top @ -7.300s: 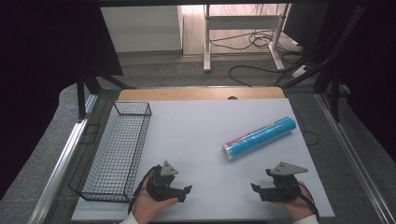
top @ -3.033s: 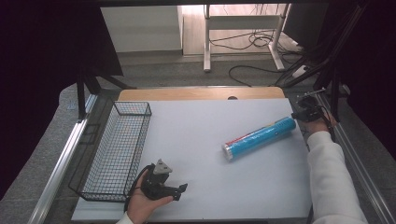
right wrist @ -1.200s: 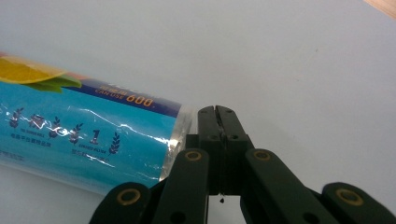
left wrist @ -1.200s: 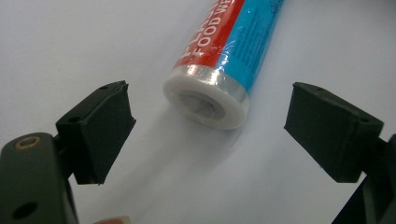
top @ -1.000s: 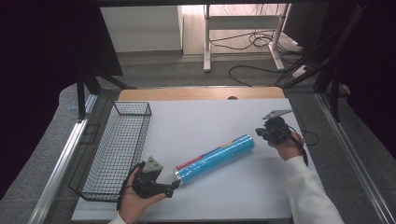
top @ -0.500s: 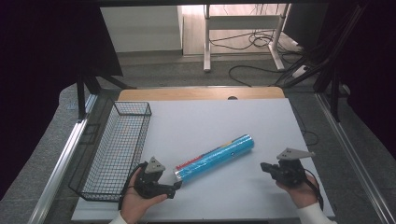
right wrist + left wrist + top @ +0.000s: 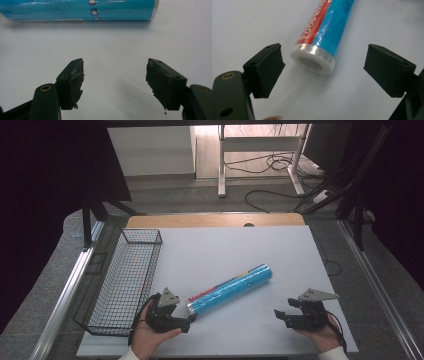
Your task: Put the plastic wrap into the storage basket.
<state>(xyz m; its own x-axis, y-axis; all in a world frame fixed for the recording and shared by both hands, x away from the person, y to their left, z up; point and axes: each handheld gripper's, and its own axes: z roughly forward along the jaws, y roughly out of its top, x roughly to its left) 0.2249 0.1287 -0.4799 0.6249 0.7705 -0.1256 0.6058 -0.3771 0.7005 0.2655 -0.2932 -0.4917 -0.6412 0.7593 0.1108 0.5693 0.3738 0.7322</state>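
The roll of food wrap (image 7: 230,288) lies flat and slantwise on the white table (image 7: 235,245), its near white end pointing at the left gripper (image 7: 186,322) and its far end aimed away toward the table's middle. That left gripper sits just short of the roll's near end, jaws spread wide with nothing between them; in the left gripper view the white end cap (image 7: 312,60) lies in the gap ahead of the pads but touches neither. The right gripper (image 7: 278,316) rests well to the right of the roll, jaws also apart and empty, with the roll's blue side across the top of its own view. The wire basket (image 7: 127,275) stands just left of the roll's near end. The main risk, as I judge it, is rolling: the roll is a smooth cylinder in glossy film, so a jaw that meets it off-centre may nudge it away. A grip only at the end cap could also let the long body droop or pivot out.
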